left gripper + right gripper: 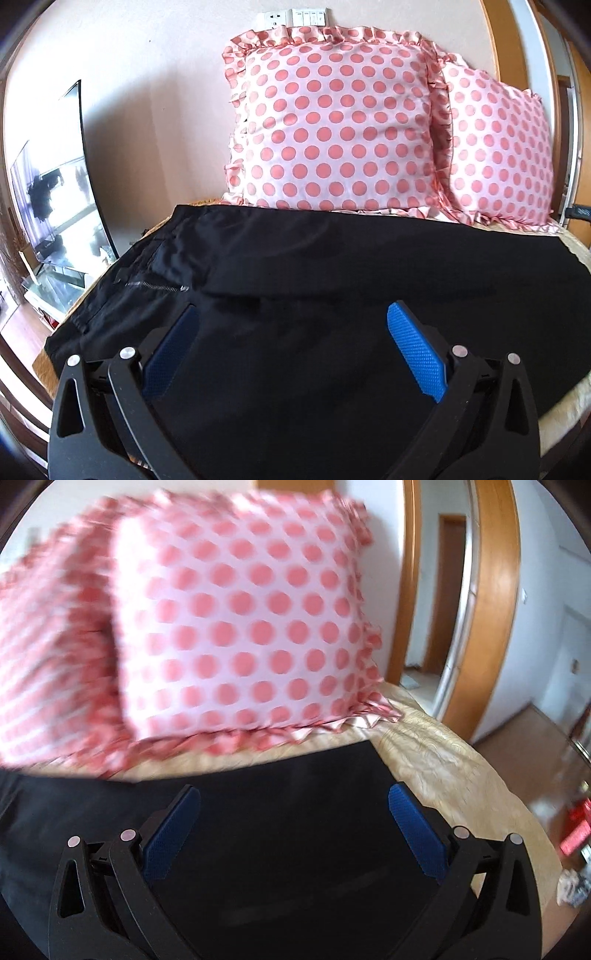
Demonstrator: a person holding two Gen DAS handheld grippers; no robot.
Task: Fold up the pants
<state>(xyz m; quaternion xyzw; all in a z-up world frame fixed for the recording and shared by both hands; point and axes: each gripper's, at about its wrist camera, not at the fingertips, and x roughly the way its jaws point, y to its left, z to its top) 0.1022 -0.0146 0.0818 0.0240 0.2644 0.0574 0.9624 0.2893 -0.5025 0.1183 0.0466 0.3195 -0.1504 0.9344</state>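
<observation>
The left claw (291, 314) is hovering released over the black fabric pants (295, 266), its blue textured pads (413, 354) spread wide with nothing between them. The right claw (293, 797) is likewise hanging released above the same pants (280, 812), pads (415, 830) apart and gripping nothing. The pants are lying flat across the bed with the beige patterned cover (443, 760), reaching from its left edge, where the silver zipper (155, 285) and waistband are showing, toward its right edge, where the leg end is stopping short and leaving cover bare. Two white ruffled pillows with pink polka dots (332, 125) are standing propped against the wall at the far edge of the bed, just behind the pants. A white wall socket plate (291, 16) is sitting above them, and a wooden door frame (495, 602) is showing to the right; the right wrist view is blurred.
</observation>
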